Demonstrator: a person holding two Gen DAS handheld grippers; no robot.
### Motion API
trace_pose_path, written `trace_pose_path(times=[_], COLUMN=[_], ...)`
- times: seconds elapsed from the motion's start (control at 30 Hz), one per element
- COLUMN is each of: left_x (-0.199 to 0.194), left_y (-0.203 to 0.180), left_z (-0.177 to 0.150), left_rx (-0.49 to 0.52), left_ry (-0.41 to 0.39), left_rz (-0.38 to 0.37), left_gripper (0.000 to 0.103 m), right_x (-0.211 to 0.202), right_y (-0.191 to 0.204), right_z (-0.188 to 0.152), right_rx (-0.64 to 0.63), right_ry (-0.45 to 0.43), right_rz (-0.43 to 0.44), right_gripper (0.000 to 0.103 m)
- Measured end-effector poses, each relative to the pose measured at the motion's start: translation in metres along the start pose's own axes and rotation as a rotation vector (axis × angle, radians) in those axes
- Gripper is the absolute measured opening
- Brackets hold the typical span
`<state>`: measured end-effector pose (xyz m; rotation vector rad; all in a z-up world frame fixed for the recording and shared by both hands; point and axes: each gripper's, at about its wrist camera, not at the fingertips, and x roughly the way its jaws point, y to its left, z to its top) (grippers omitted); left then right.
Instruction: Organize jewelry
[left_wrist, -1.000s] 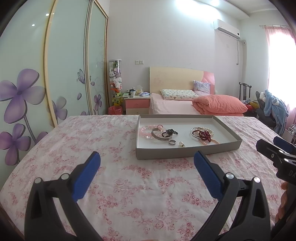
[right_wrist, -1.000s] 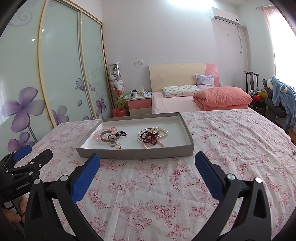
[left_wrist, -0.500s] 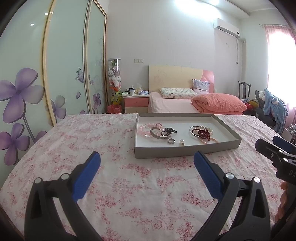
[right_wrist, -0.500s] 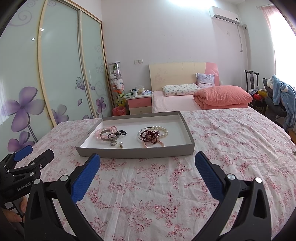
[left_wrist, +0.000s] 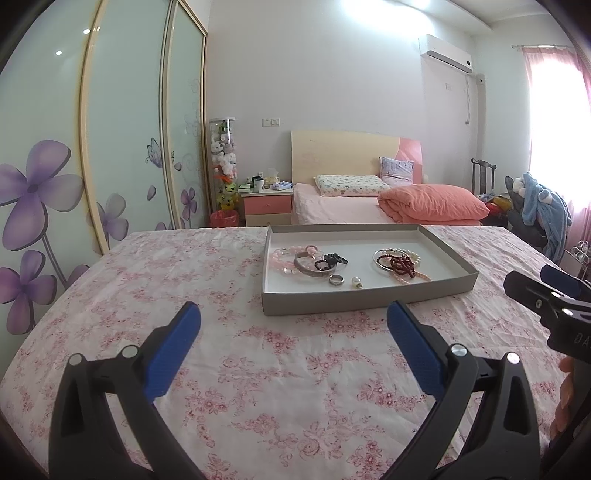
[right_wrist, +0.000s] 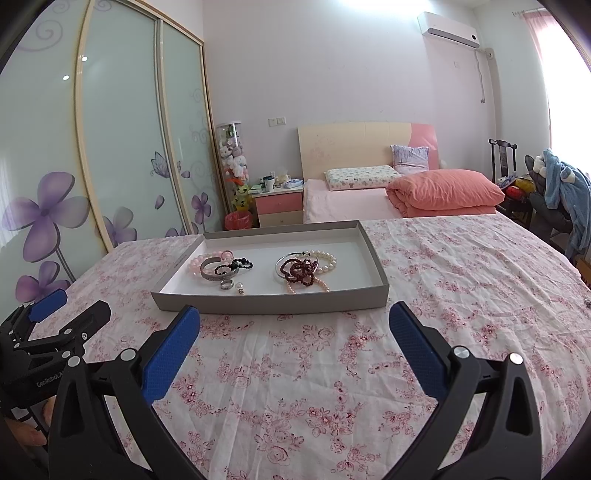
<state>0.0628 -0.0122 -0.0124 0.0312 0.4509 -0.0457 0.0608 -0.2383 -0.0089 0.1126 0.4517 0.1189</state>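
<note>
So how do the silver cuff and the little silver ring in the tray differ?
The cuff is a wide band with a gap in it; the ring is a closed loop, much smaller. The cuff overlaps pink and black beads; the ring lies alone, nearer the tray's front wall. Both are silver-coloured and lie in the tray's left half.
</note>
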Motion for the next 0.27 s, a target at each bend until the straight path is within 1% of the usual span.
trace_pose_path(times=[0.27], left_x=[0.0004], left_y=[0.0004], left_z=[-0.0005], left_rx=[-0.006], left_ry=[0.006], left_rz=[-0.004], left_gripper=[0.099], right_x=[0.0002], right_y=[-0.0003], right_z=[0.0004], right_rx=[0.0], right_ry=[0.0], right_rz=[0.0], right_gripper=[0.101])
